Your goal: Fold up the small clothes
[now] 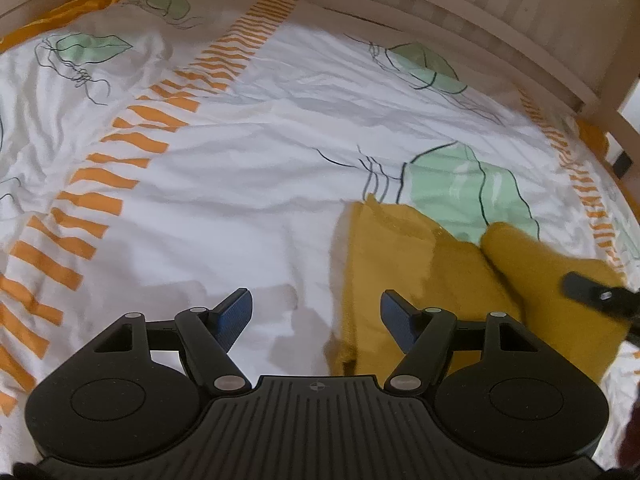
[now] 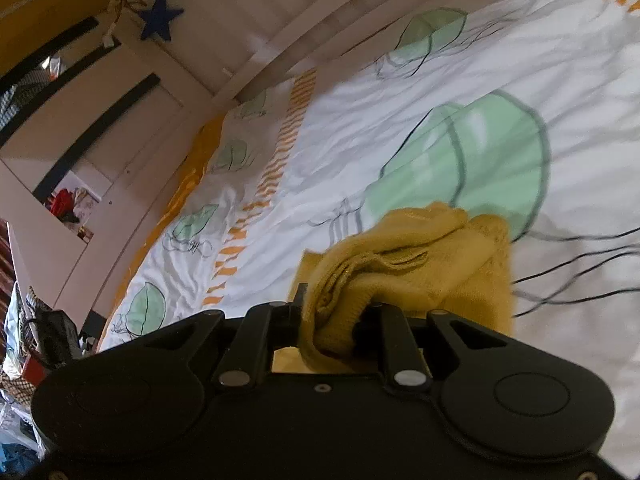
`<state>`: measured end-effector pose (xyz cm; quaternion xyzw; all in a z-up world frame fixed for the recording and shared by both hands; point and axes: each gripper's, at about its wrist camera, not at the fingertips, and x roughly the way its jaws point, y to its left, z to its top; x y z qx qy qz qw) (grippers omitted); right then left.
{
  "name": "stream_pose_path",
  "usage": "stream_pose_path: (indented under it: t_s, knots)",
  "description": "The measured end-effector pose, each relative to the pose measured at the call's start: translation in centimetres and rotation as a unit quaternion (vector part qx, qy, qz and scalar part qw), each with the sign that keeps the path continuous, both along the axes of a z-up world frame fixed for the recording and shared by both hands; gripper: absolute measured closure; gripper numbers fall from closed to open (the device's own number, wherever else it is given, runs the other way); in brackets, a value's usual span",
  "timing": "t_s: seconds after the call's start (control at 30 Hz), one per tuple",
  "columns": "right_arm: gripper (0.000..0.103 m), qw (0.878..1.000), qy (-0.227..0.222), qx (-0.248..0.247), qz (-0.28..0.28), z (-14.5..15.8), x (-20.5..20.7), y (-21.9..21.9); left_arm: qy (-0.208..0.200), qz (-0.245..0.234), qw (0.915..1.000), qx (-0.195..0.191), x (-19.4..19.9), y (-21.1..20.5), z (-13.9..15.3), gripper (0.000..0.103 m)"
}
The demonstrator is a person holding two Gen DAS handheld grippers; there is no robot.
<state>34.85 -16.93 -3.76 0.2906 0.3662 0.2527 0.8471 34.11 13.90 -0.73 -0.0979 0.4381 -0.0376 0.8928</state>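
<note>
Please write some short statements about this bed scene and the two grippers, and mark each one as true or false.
1. The right gripper is shut on the yellow garment. True.
2. The left gripper holds the garment too. False: its fingers stand apart with nothing between them.
3. The bed cover is plain blue. False: it is white with green shapes and orange stripes.
4. A blue star hangs on the bed frame. True.
5. The garment is red. False: it is mustard yellow.
</note>
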Motion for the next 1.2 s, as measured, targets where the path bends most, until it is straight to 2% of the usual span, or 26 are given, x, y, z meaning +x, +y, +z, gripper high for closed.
stream_pose_path:
  t_s: [0.13,0.37,0.63,0.73,0.9,0.97,1.2]
  knots:
    - [0.078,1.000,0.007,-0.014,-0.002,-1.5,0.4,2.8,0.002,0.012,0.9998,-0.013,0.2,1.1,0.1,0.033]
    - [0.078,0.995,-0.010,-0.101,0.007,-2.5,-0.1,7.5,0.008,0.020,0.9995,-0.024,0.3,1.8,0.0,0.033]
    - [0.078,0.986,-0.037,-0.158,0.022,-3.2,-0.6,10.8,0.013,0.019,0.9993,-0.030,0.3,1.8,-0.2,0.033]
    - [0.072,0.985,-0.038,-0.168,0.020,-3.3,-0.6,11.4,0.013,0.020,0.9992,-0.031,0.2,1.8,-0.2,0.033]
    - [0.040,0.987,-0.064,-0.145,0.038,-3.1,-1.2,12.7,0.004,0.030,0.9986,-0.042,0.0,2.3,0.3,0.033]
    - [0.036,0.987,-0.075,-0.136,0.051,-3.1,-1.5,13.3,0.000,0.036,0.9981,-0.050,-0.2,2.5,0.6,0.033]
    - [0.035,0.987,-0.099,-0.088,0.091,-3.7,-2.1,13.5,-0.012,0.043,0.9974,-0.056,-0.3,2.9,1.3,0.033]
